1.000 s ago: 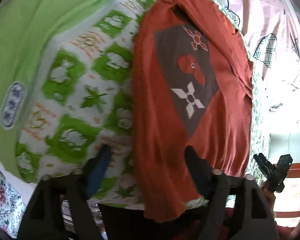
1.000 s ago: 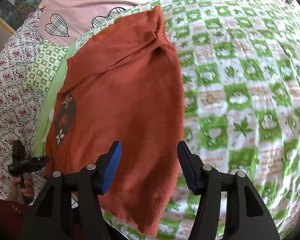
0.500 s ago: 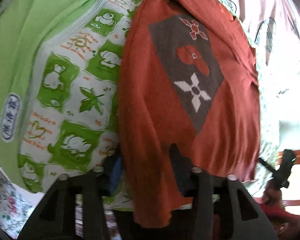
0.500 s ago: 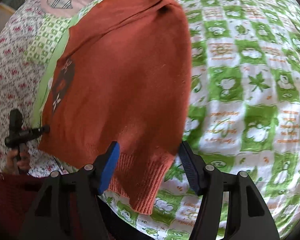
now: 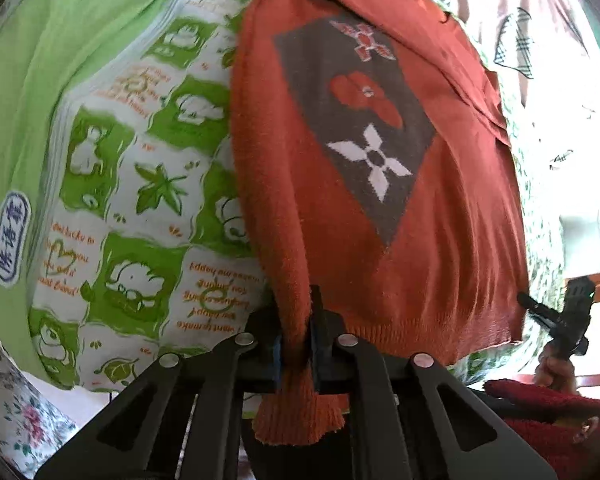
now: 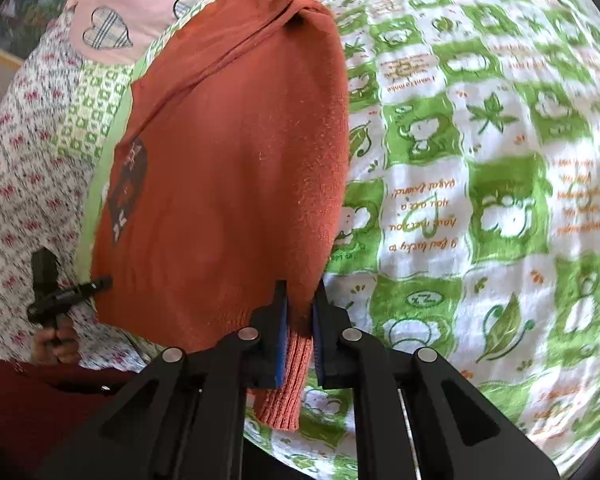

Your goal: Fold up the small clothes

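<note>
The rust-orange knit sweater (image 5: 340, 208) lies flat on the green-and-white printed bedsheet (image 5: 148, 184), hem nearest the person, so both near corners can be taken for a fold. The left gripper (image 5: 296, 344) has just been closing; its jaws now clamp one ribbed hem corner. The right gripper (image 6: 300, 340) has likewise just closed, its jaws nearly shut on the opposite hem corner.
</note>
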### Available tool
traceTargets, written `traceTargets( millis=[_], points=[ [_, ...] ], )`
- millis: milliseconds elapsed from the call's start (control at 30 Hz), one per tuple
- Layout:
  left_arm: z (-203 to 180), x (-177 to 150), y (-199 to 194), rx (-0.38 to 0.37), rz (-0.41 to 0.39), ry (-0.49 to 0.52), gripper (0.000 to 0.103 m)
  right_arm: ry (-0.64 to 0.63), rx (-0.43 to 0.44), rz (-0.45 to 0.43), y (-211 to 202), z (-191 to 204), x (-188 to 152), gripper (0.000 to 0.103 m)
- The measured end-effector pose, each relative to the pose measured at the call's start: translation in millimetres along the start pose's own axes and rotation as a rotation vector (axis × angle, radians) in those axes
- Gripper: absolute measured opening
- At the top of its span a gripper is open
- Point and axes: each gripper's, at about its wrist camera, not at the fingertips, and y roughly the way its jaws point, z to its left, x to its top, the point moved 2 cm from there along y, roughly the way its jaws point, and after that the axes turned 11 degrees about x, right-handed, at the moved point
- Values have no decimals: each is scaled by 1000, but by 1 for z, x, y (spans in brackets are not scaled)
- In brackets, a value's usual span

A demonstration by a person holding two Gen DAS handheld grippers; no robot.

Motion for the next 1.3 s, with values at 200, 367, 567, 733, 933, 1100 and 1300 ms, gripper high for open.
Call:
traceTargets(
  millis=[200, 367, 567, 733, 933, 1100, 1300],
  points=[
    [-23, 8, 6, 0, -7, 34, 9, 9, 61, 27, 5, 1, -2, 17],
    [-33, 9, -18, -80, -92, 33, 6, -2, 142, 5, -3, 19, 7, 12],
    [-34, 46, -66, -185, -253, -40, 5, -7, 228, -133, -24, 44, 50, 11],
    [-38, 101, -88, -205, -358, -42, 5, -47, 265, -240, -30, 59, 110, 11],
    [-46, 182, -93, -226, -467, -56, 4, -115, 244, -312, -18, 71, 184, 11],
    [-50, 255, -66, -219, -469, -89, 4, -85, 195, -369, -5, 53, 239, 11],
    [-59, 314, -45, -181, -470, -57, 4, -32, 176, -396, 17, 33, 286, 11]
  ],
)
